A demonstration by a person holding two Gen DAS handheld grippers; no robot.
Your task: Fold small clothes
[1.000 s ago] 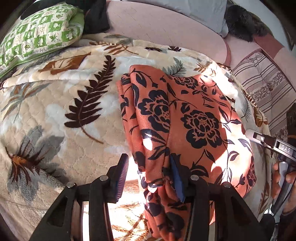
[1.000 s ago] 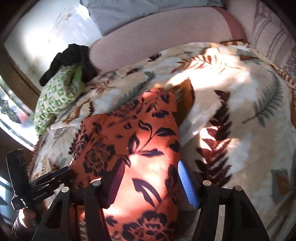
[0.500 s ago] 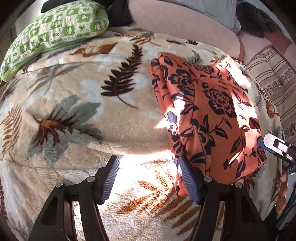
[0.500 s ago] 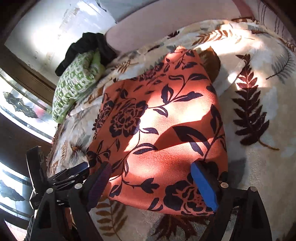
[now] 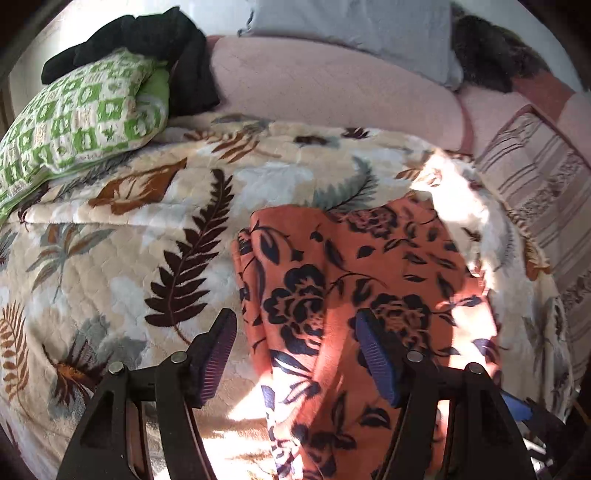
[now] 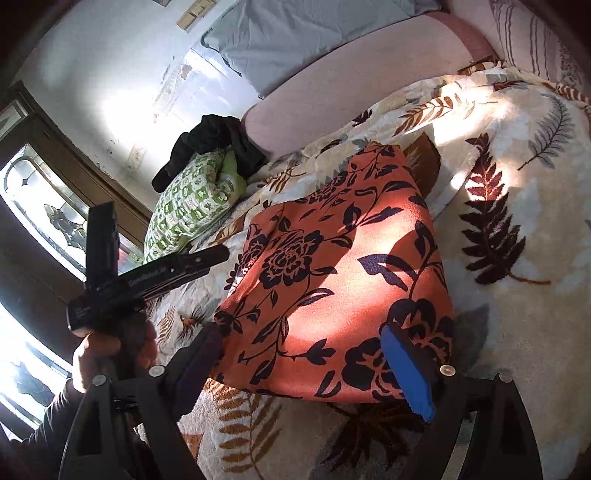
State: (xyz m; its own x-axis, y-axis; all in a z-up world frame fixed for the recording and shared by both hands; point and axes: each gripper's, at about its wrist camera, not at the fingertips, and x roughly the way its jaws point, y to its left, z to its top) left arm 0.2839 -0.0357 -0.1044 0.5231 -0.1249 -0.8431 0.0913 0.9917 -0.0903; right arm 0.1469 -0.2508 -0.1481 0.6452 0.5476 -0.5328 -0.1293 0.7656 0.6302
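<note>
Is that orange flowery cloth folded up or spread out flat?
Folded. The orange cloth lies as a compact rectangle on the blanket, and layered edges show along its left side.

Quick headcount: one orange floral garment (image 6: 343,280), folded, lying on one leaf-print blanket (image 5: 122,258). Two grippers show up, the left gripper (image 5: 297,354) and the right gripper (image 6: 308,365), each with two fingers. Pillows: one green checkered pillow (image 5: 74,118), one grey pillow (image 5: 351,26), one striped cushion (image 5: 539,192). One black cloth bundle (image 5: 147,37) sits on top of the green one. One pink bolster (image 5: 325,88) runs behind.
</note>
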